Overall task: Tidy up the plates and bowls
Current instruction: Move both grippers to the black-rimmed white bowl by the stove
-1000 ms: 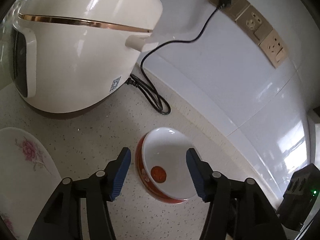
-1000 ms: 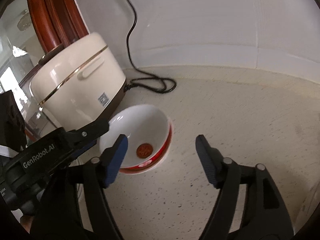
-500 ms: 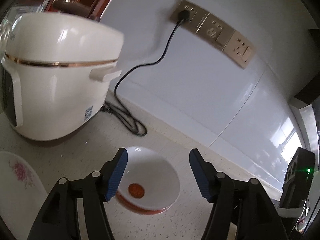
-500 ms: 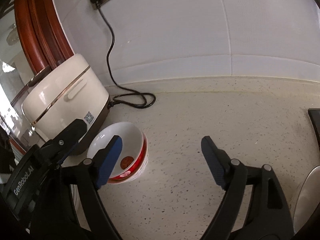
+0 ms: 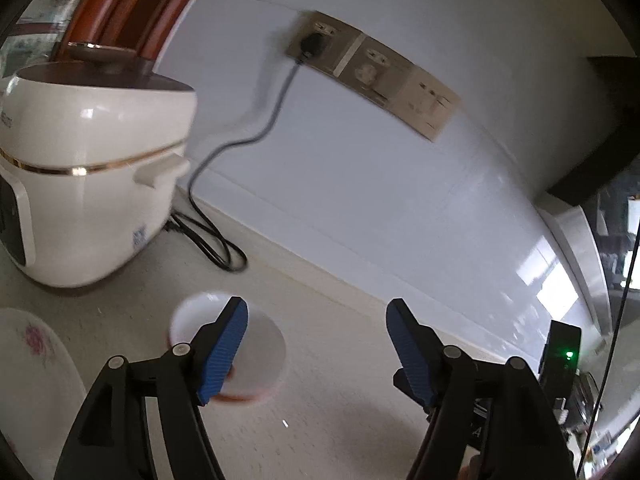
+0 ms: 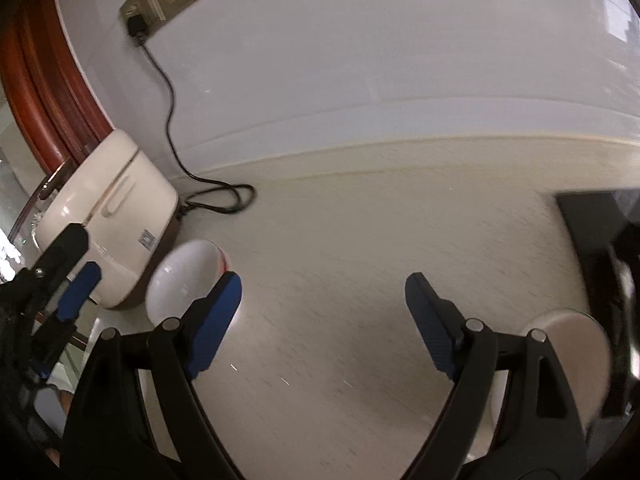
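Both the left gripper [image 5: 316, 344] and right gripper [image 6: 322, 320] gape wide, empty, above the speckled beige countertop [image 6: 360, 248], the red-rimmed white ceramic bowl [image 6: 186, 276] sitting near the cream rice cooker [image 5: 88, 176].

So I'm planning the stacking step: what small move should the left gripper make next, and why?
Probably swing the left gripper back left and down to straddle the bowl. It is open and empty, and the bowl sits on the counter beside the rice cooker, behind its left finger rather than between both.
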`<state>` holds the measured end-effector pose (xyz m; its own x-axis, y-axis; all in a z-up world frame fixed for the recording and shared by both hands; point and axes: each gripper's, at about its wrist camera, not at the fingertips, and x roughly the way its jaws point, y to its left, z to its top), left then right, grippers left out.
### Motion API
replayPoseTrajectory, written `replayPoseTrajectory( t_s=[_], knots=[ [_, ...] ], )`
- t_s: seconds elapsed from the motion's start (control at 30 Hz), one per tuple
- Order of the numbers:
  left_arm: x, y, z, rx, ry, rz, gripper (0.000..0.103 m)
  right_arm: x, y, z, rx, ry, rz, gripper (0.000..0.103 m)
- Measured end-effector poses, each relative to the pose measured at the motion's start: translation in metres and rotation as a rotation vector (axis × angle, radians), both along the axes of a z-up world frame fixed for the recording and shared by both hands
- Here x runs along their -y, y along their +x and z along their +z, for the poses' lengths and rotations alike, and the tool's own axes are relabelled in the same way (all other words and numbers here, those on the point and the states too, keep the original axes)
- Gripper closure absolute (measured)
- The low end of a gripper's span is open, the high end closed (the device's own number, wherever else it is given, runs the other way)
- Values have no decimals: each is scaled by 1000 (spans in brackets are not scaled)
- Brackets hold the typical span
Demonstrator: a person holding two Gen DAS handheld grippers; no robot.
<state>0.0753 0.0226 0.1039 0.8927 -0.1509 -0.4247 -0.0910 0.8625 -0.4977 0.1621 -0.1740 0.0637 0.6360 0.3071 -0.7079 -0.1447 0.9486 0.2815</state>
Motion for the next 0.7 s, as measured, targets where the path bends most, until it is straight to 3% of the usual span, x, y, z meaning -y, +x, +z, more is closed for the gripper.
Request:
replayPoseTrajectory(
  t_s=[0.3,0.47,0.7],
  knots=[
    [58,-8,-27,-199,-23,-238,30,82,-61,-2,-47,-60,-102,16],
    [90,-12,-42,-231,-10,-327,31,117,-83,-12,-82,-54,-126,16],
    [126,-5,-53,-241,30,-436,39,143,-100,-14,-84,-26,-134,16]
  ],
)
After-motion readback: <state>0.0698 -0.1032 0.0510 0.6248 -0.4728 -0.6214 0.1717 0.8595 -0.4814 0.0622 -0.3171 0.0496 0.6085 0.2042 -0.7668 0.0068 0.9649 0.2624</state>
